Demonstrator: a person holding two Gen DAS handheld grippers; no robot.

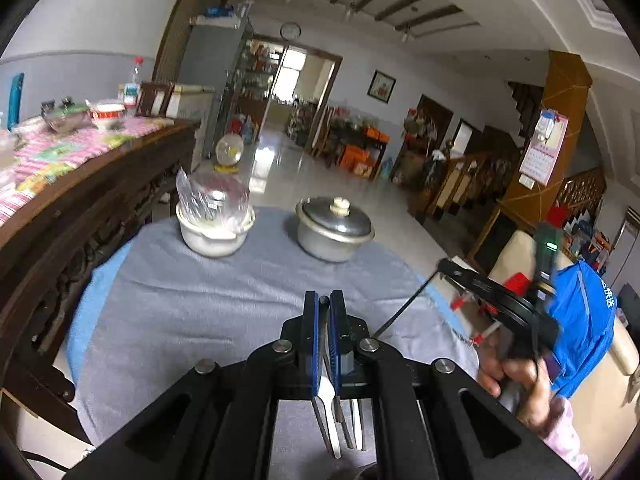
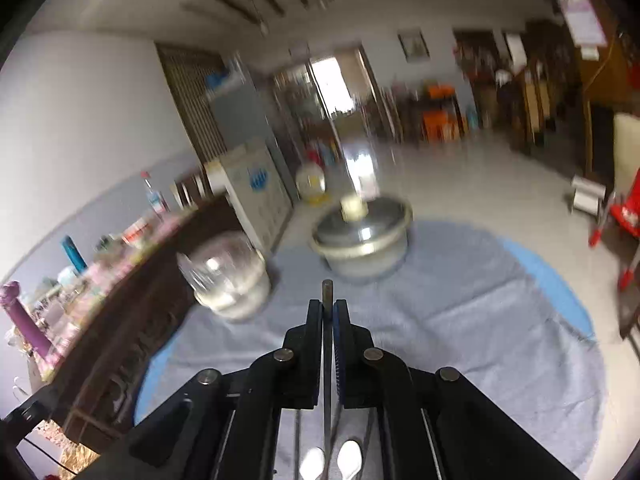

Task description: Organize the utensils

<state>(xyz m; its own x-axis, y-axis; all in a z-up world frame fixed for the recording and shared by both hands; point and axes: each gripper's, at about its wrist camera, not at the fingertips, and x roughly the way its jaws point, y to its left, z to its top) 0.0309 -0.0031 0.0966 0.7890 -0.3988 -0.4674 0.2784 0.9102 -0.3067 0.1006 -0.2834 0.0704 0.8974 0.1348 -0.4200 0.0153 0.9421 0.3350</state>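
1. The utensils are held, not lying loose. In the left wrist view a thin dark utensil handle (image 1: 323,320) sits between the pads, and below the linkage a white plastic piece (image 1: 330,412) and metal fork tines (image 1: 357,420) hang over the cloth.
2. In the right wrist view a slim dark metal handle (image 2: 327,300) sticks up just past the fingertips; two white spoon-like ends (image 2: 332,462) show near the bottom edge, blurred.
3. The left gripper (image 1: 324,304) is pressed together on its handle, pointing level across the counter toward the pots.
4. The right gripper (image 2: 328,308) is likewise pinched tight on its handle, aimed between the two pots. This view is smeared by motion.
5. In the left view the right gripper shows at the right edge, gripped by a hand (image 1: 516,376) with a pink sleeve.
6. The round counter (image 1: 100,300) is covered by a grey cloth (image 1: 220,300) over a blue layer.
7. At the far side stand a white pot (image 1: 214,232) topped with a clear plastic bag and, well apart to its right, a metal pot (image 1: 334,228) with a lid and pale knob. Both stand ahead of the grippers, apart from them.
8. A dark wooden sideboard (image 1: 100,184) with a pink cloth and dishes runs along the left.
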